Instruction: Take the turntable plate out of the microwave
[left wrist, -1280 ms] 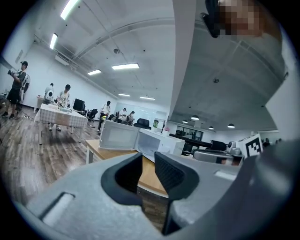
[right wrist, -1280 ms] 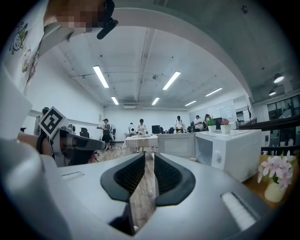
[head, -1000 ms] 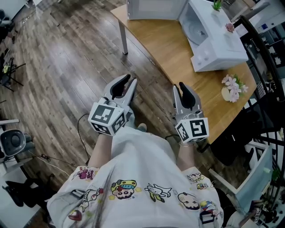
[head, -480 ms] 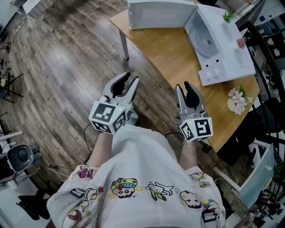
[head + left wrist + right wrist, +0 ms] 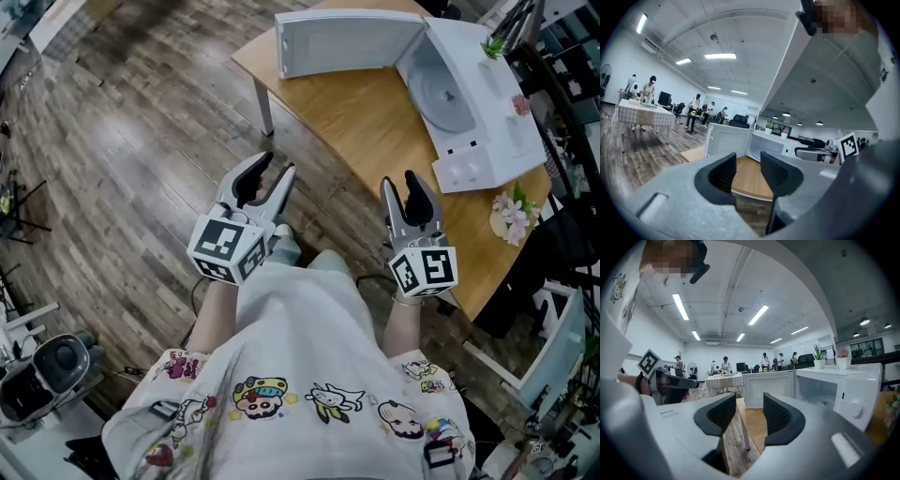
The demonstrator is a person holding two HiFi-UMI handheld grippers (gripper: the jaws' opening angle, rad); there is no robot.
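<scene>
The white microwave [image 5: 478,103] stands on the wooden table [image 5: 375,122] at the upper right, its door [image 5: 347,42] swung wide open. Inside the cavity lies the round glass turntable plate [image 5: 448,94]. My left gripper [image 5: 275,169] hangs over the floor short of the table's edge, its jaws opening, nothing between them. My right gripper [image 5: 400,183] is at the table's near edge, its jaws also opening and empty. In the left gripper view the left gripper [image 5: 749,171] faces the door [image 5: 726,140]. In the right gripper view the right gripper [image 5: 750,413] faces the microwave [image 5: 843,385].
A small potted plant [image 5: 502,37] stands on top of the microwave. Pink flowers [image 5: 511,211] sit at the table's right end. A table leg [image 5: 264,108] drops to the wood floor. Dark furniture crowds the right side. People stand at tables far behind.
Both grippers have moved forward toward the table, and the microwave now sits lower and nearer in the head view. The jaws of both grippers stand wider apart than before.
</scene>
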